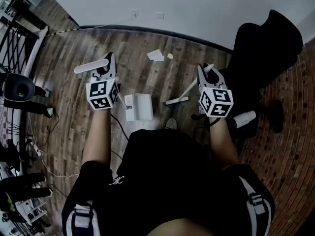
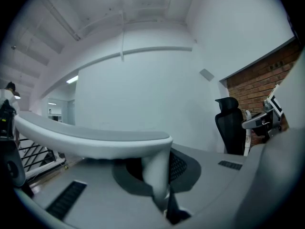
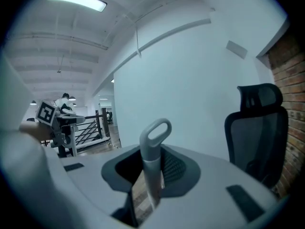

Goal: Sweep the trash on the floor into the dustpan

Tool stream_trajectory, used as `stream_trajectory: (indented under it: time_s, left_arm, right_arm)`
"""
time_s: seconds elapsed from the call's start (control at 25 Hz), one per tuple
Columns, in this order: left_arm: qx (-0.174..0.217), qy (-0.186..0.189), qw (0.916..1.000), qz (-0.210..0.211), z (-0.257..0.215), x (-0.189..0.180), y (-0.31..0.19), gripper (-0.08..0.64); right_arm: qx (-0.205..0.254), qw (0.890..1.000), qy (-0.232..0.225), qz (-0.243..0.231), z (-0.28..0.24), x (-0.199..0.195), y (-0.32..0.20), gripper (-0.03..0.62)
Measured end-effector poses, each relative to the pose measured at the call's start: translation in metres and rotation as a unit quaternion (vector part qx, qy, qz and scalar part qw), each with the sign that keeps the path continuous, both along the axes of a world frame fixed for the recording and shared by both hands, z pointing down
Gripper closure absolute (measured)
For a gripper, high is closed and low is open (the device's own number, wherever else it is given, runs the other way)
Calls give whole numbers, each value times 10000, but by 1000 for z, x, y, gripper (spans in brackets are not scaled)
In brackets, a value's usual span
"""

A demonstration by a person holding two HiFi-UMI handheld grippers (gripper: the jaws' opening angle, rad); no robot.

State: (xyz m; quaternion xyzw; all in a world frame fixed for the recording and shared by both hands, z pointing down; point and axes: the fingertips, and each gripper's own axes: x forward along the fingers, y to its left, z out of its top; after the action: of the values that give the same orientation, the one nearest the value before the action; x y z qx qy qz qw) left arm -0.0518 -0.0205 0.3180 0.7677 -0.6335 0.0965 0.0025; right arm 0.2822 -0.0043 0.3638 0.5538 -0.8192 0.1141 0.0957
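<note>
**Head view.** The left tool (image 1: 109, 66) is closed on the dustpan handle (image 1: 91, 66), whose white grip sticks out to the left. The one dustpan (image 1: 140, 106) stands on the wooden floor (image 1: 69, 48) between the two tools. The right tool (image 1: 208, 74) is closed on the one broom (image 1: 177, 101), which slants down to the floor beside the dustpan. Two white paper scraps (image 1: 156, 55) lie on the floor ahead of the dustpan, apart from it. One black chair (image 1: 268, 43) stands at right.

**Left gripper view.** The left tool (image 2: 163, 202) has its jaws pressed against the stem of the handle (image 2: 95, 140).

**Right gripper view.** The right tool (image 3: 145, 199) has its jaws shut on the broom handle (image 3: 152, 156), whose looped end points up.
</note>
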Motion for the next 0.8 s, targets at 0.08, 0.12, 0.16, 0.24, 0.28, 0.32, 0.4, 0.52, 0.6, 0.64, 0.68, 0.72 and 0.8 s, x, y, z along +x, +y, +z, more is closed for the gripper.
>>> stream_trajectory:
  time_s: [0.08, 0.12, 0.16, 0.24, 0.28, 0.32, 0.4, 0.52, 0.6, 0.64, 0.68, 0.72, 0.8]
  left_arm:
    - [-8, -26, 10000, 71, -1, 7, -25, 549]
    - [-15, -27, 10000, 82, -2, 10, -36, 549]
    - [-19, -26, 10000, 83, -3, 11, -47, 549]
    - [-11, -11, 10000, 81, -4, 12, -67, 549]
    - [3, 1, 10000, 80, -4, 11, -78, 549]
    - [22, 13, 10000, 77, -4, 11, -89, 549]
    - [66, 45, 9999, 81, -3, 9, -112, 549]
    - [113, 120, 9998, 96, 7, 2, -151, 549]
    - [110, 183, 9997, 119, 16, -4, -179, 549]
    - [104, 214, 9996, 142, 20, -8, -194, 549]
    - [101, 243, 9995, 165, 24, -12, -210, 549]
    - [101, 274, 9994, 184, 26, -16, -226, 549]
    - [80, 374, 9991, 195, 31, -23, -260, 549]
  right_arm:
    - [-3, 10000, -3, -27, 2, 5, -20, 499]
    - [0, 10000, -4, -31, 2, 6, -29, 499]
    - [4, 10000, -2, -34, 3, 8, -38, 497]
    - [3, 10000, 18, -30, 3, 13, -56, 497]
    - [-4, 10000, 31, -17, 4, 15, -66, 497]
    - [-17, 10000, 43, 4, 5, 18, -77, 497]
    - [-54, 9999, 75, 63, 7, 20, -100, 497]
    - [-134, 9997, 166, 139, 14, 20, -137, 497]
    - [-189, 9994, 241, 172, 19, 16, -161, 498]
    - [-208, 9992, 277, 190, 21, 13, -174, 499]
    - [-219, 9990, 313, 213, 21, 10, -187, 499]
    - [-226, 9988, 354, 242, 21, 8, -201, 499]
    - [-289, 9980, 472, 313, 22, 5, -230, 499]
